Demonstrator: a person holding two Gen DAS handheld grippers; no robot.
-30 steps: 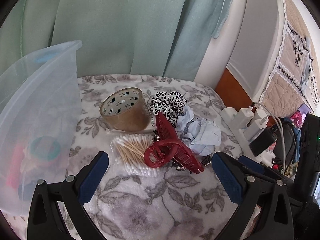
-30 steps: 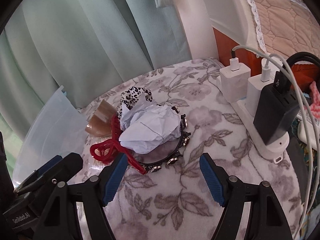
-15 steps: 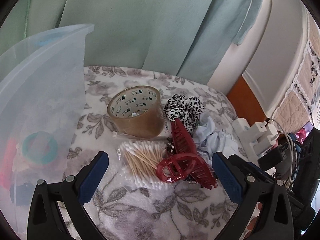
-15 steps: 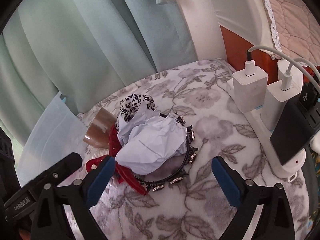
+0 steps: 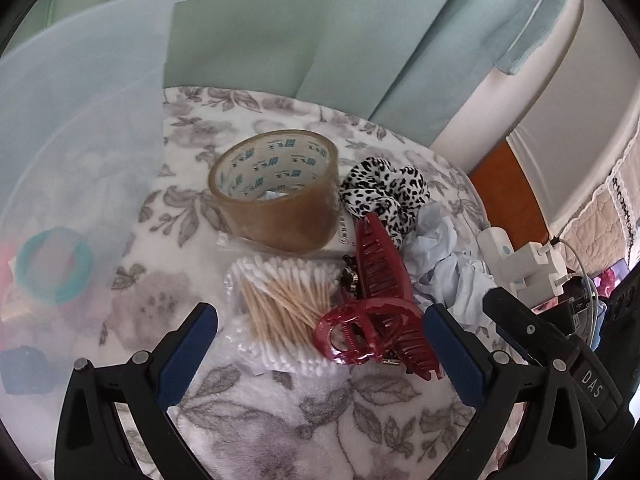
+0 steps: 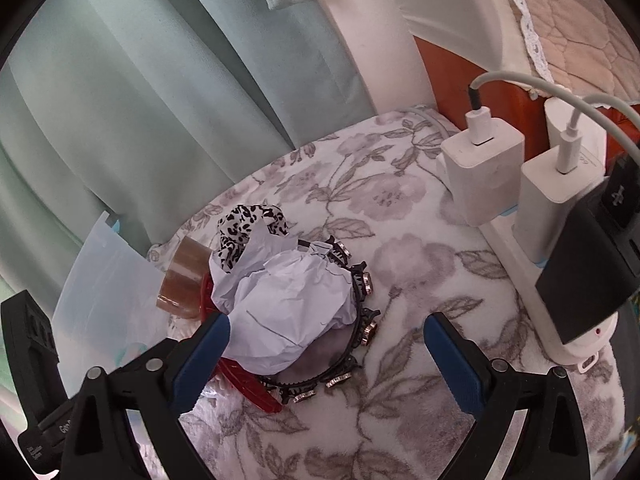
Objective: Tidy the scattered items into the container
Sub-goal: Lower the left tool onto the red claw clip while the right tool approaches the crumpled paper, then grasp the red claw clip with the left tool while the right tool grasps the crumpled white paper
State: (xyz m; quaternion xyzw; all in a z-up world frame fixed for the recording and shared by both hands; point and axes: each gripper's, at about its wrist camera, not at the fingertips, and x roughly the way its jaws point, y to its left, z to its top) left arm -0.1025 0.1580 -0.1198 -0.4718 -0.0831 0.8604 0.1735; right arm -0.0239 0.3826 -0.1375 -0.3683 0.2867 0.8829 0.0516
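Both tongs apart, empty: left tongs (image 5: pixel 320 354) low over red hair claw (image 5: pixel 376 312); right tongs (image 6: pixel 326 354) flanking crumpled paper (image 6: pixel 288 308).

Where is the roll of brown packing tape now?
In the left wrist view the brown packing tape stands mid-frame on the floral blanket, between the translucent container and the leopard-print scrunchie.

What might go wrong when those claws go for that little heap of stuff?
The red hair clip lies over the bag of cotton swabs and against a black beaded headband, so lifting one may drag the others. The crumpled paper may crush or slip. Chargers and cables nearby could snag.
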